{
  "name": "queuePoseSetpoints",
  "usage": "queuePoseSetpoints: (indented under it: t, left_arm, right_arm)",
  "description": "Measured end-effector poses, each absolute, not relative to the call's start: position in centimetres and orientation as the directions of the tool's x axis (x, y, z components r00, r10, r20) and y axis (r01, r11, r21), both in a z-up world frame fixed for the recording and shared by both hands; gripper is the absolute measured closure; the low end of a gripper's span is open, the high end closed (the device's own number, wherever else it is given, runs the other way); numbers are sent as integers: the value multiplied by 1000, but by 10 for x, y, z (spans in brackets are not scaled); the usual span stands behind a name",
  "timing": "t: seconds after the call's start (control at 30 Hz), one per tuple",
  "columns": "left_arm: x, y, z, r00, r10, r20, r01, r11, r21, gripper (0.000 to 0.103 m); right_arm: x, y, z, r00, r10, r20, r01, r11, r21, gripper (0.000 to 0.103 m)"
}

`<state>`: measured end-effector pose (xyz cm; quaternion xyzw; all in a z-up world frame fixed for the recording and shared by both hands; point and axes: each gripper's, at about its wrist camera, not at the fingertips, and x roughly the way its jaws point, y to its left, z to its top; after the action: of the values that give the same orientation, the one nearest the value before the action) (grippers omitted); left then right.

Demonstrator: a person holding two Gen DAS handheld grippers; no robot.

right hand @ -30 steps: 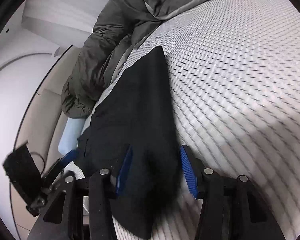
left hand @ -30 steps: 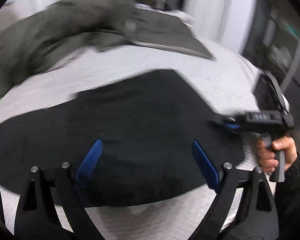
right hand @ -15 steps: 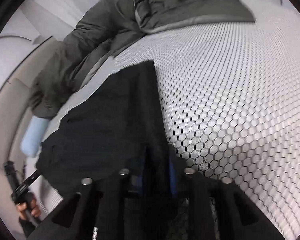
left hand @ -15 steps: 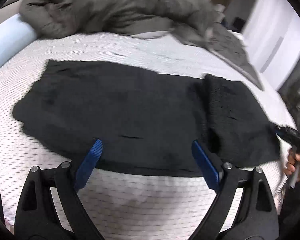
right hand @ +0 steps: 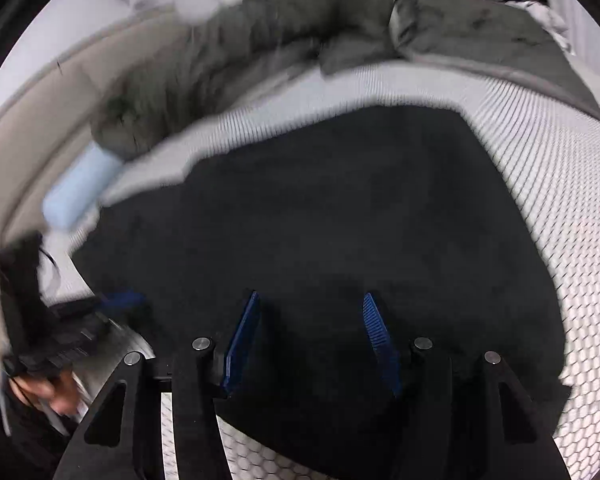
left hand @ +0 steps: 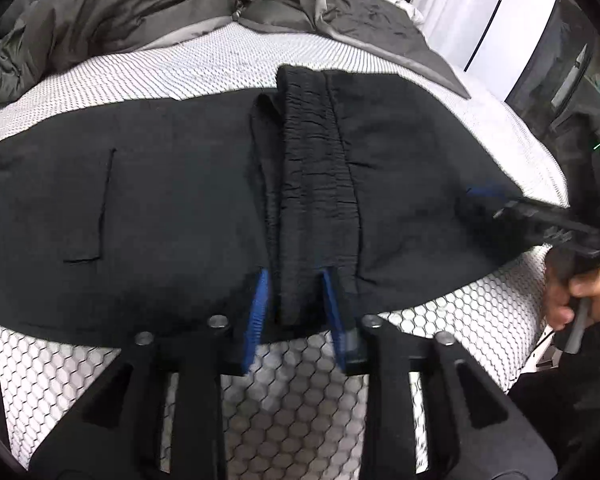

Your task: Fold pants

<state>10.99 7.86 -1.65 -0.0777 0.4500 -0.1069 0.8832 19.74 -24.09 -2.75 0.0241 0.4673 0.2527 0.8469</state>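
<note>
Two grippers work my bed: black fabric pants (left hand: 160, 208) lie across its white honeycomb-patterned mattress (left hand: 300, 392), crumpled grey duvet (left hand: 140, 12) behind. My left gripper (left hand: 296, 312) closes around the waistband; my right gripper (right hand: 308, 340) opens above the cloth.

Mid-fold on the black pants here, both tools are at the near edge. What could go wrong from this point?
1. The left tool is closing around only the bunched waistband ridge; lifting there may drag a single layer and undo the fold.
2. The right tool is opening above the black pants with nothing between its pads, so that side lies loose and could shift when the left pulls.
3. The grey duvet is heaped close behind; a far swing could land cloth on it.
</note>
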Motion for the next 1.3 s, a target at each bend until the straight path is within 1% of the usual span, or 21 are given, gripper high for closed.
queuePoseSetpoints:
  t: [0.03, 0.07, 0.1, 0.13, 0.17, 0.2, 0.23, 0.33, 0.47, 0.57, 0.7, 0.77, 0.8, 0.83, 0.87, 0.9, 0.93, 1.03, 1.1, 1.2, 1.3]
  left_arm:
    - [108, 82, -13, 578, -259, -774, 114, 965, -238, 65]
    - [103, 90, -6, 588, -260, -766, 104, 963, -247, 62]
    - [97, 101, 1, 605, -257, -754, 87, 962, -257, 57]
    - [92, 116, 12, 635, -244, -733, 53, 960, -273, 48]
    - [84, 132, 18, 667, -223, -711, 10, 956, -292, 41]
    - [78, 148, 21, 693, -203, -692, -32, 950, -311, 27]
    - [65, 172, 23, 725, -169, -668, -101, 933, -346, 21]
    - [41, 222, 16, 750, -96, -654, -268, 860, -434, 21]
    - [40, 258, -9, 711, -84, -698, -396, 772, -497, 21]
    - [48, 271, -25, 701, -83, -708, -444, 726, -525, 22]
    - [56, 273, -30, 708, -67, -703, -476, 691, -544, 22]
    - [63, 275, -29, 729, -56, -682, -484, 663, -571, 28]
    - [67, 278, -31, 739, -46, -672, -489, 650, -582, 37]
    - [71, 282, -32, 745, -37, -666, -496, 637, -590, 50]
    - [72, 289, -34, 745, -29, -667, -509, 622, -595, 59]
    - [74, 293, -35, 743, -20, -669, -519, 614, -594, 80]
    - [78, 296, -37, 738, -2, -675, -532, 613, -584, 93]
    - [86, 296, -40, 735, 26, -677, -545, 617, -568, 101]
    - [90, 290, -31, 745, 50, -665, -536, 639, -552, 102]
    - [89, 273, 2, 789, 78, -609, -484, 690, -539, 103]
    - [93, 233, 48, 842, 59, -535, -381, 768, -515, 103]
  right_arm:
    - [196, -241, -31, 433, 444, -784, -409, 872, 268, 48]
    - [195, -242, -31, 437, 448, -780, -413, 870, 269, 48]
    - [199, -243, -29, 442, 454, -773, -413, 869, 275, 48]
    - [197, -247, -24, 451, 468, -760, -413, 864, 287, 48]
    - [194, -250, -18, 461, 480, -746, -415, 860, 297, 48]
    - [195, -253, -17, 475, 485, -735, -412, 860, 301, 47]
    - [192, -257, -14, 489, 487, -724, -406, 861, 305, 47]
    - [186, -268, -8, 532, 478, -699, -365, 874, 321, 43]
    - [186, -277, -3, 555, 474, -683, -326, 880, 345, 43]
    - [182, -283, -1, 553, 481, -681, -318, 877, 361, 43]
    - [177, -281, 1, 552, 494, -672, -332, 869, 366, 43]
    - [174, -281, 3, 554, 495, -669, -341, 868, 360, 43]
    - [174, -281, 3, 554, 496, -669, -344, 868, 359, 43]
    - [173, -282, 3, 552, 499, -668, -348, 866, 359, 43]
    - [171, -283, 4, 553, 500, -666, -349, 865, 359, 43]
    - [170, -285, 4, 555, 501, -664, -350, 865, 360, 43]
    - [170, -286, 4, 557, 502, -662, -351, 864, 360, 43]
    - [169, -293, 5, 563, 502, -656, -342, 865, 368, 43]
    - [168, -299, 4, 568, 499, -655, -331, 867, 374, 43]
    - [168, -308, 4, 576, 493, -651, -315, 870, 379, 43]
    - [167, -319, 7, 596, 488, -637, -298, 872, 389, 43]
